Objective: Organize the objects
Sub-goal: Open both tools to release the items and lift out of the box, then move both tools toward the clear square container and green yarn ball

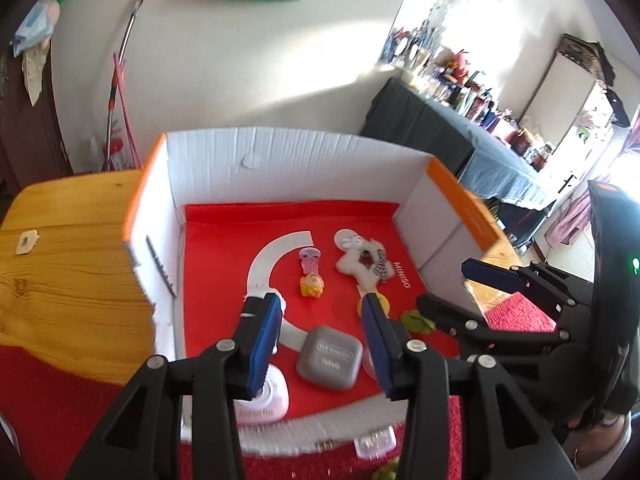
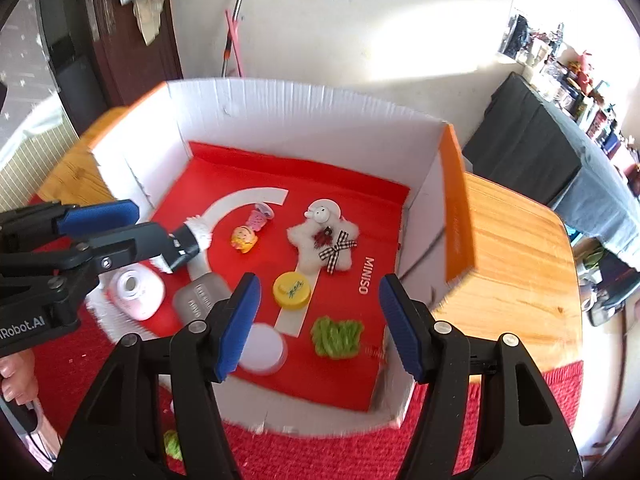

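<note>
A white cardboard box [image 1: 280, 160] [image 2: 304, 104] lined with a red MINISO bag holds small things: a white plush star with a checked bow [image 2: 324, 244] [image 1: 362, 260], a yellow cap [image 2: 292, 290], a green yarn piece [image 2: 338, 336] [image 1: 418, 320], a white round lid [image 2: 262, 346], a grey case [image 1: 330, 358] [image 2: 198, 298], a pink-white device [image 2: 136, 290] [image 1: 262, 400] and two small figures [image 2: 250, 230] [image 1: 310, 274]. My left gripper [image 1: 320, 344] [image 2: 150, 238] is open and empty over the box's near left part. My right gripper [image 2: 316, 326] [image 1: 442, 288] is open and empty over the near right part.
The box stands on a wooden table [image 2: 516, 256] [image 1: 68, 264] with a red mat [image 2: 320, 456] at the near edge. A small clear item [image 1: 374, 444] and green yarn bits [image 2: 173, 444] lie on the mat. A wall and a cluttered shelf [image 1: 480, 92] are behind.
</note>
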